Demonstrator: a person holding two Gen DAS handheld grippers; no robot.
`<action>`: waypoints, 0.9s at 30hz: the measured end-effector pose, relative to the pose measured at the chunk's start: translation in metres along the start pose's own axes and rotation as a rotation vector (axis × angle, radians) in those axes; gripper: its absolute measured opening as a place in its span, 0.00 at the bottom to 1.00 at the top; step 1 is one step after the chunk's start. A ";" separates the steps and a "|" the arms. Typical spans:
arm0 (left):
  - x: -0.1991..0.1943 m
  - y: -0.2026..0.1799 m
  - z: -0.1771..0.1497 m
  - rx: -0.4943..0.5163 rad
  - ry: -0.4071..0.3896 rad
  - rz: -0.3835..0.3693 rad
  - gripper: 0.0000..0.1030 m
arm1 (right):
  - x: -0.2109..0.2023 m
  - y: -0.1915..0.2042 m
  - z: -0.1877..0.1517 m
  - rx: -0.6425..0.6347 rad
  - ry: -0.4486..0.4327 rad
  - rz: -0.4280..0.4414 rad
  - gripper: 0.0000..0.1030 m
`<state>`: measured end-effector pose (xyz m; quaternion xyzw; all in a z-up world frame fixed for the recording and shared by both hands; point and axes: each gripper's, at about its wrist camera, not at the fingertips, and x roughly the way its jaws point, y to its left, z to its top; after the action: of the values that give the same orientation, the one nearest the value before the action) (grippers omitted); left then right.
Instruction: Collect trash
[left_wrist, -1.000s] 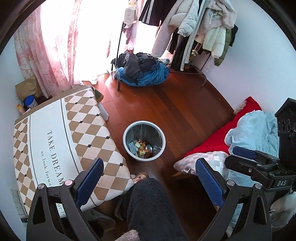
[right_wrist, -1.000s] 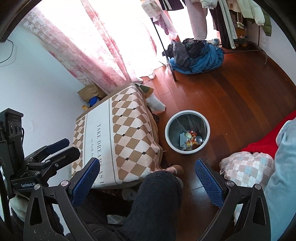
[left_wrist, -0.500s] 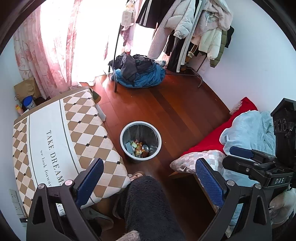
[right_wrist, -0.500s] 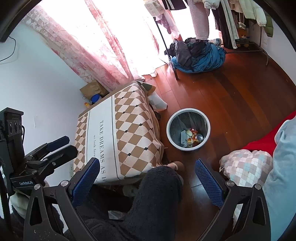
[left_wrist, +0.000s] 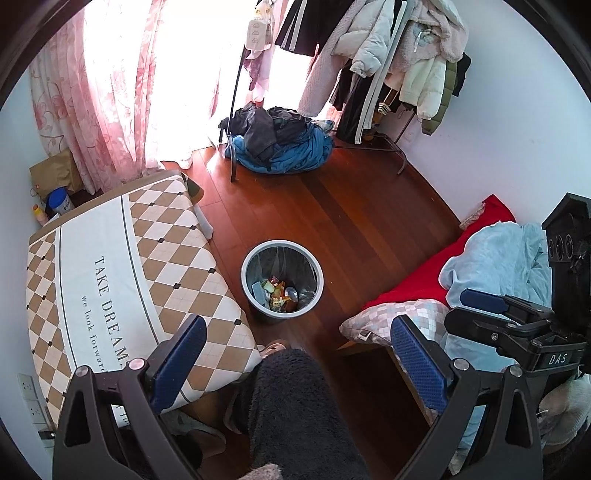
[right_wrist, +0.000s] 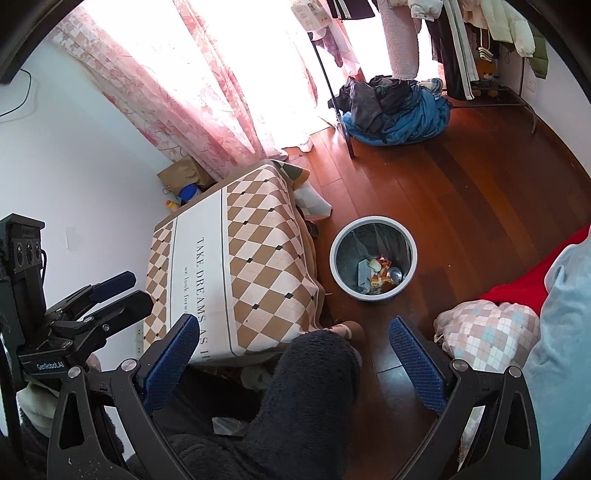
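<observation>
A grey round bin (left_wrist: 245, 266) stands on the wooden floor, holding wrappers and a can (left_wrist: 277, 294). My left gripper (left_wrist: 299, 356) is held high above and short of it, open, with nothing between its blue pads. In the right wrist view the same bin (right_wrist: 334, 254) and its trash (right_wrist: 380, 274) lie ahead, and my right gripper (right_wrist: 291, 358) is also open and empty. Each gripper shows at the edge of the other's view: the right gripper (left_wrist: 480, 310) on the right, the left gripper (right_wrist: 110, 295) on the left.
A low table under a brown-and-white checked cloth (left_wrist: 110, 277) stands left of the bin. A bed with a red sheet (left_wrist: 424, 280), a blue blanket and a checked pillow is on the right. The person's dark fleece leg (left_wrist: 295, 406) fills the foreground. A clothes pile (left_wrist: 280, 147) and a rack stand beyond.
Both views have drifted only slightly. The bin, table and both open grippers keep nearly the same places; nothing was taken hold of or let go.
</observation>
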<state>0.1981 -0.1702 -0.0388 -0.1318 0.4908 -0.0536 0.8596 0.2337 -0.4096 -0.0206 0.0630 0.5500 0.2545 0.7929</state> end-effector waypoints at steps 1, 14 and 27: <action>0.000 -0.001 0.000 -0.002 0.003 -0.003 0.99 | -0.001 -0.002 0.001 -0.002 0.001 0.000 1.00; 0.000 0.002 -0.001 -0.006 0.007 -0.009 0.99 | -0.003 -0.007 0.004 -0.006 0.010 -0.002 1.00; 0.008 0.003 0.003 -0.016 0.025 -0.008 0.99 | 0.006 -0.013 0.019 -0.005 0.036 -0.003 1.00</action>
<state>0.2047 -0.1688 -0.0442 -0.1397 0.5016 -0.0549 0.8520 0.2563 -0.4148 -0.0229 0.0556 0.5635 0.2558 0.7835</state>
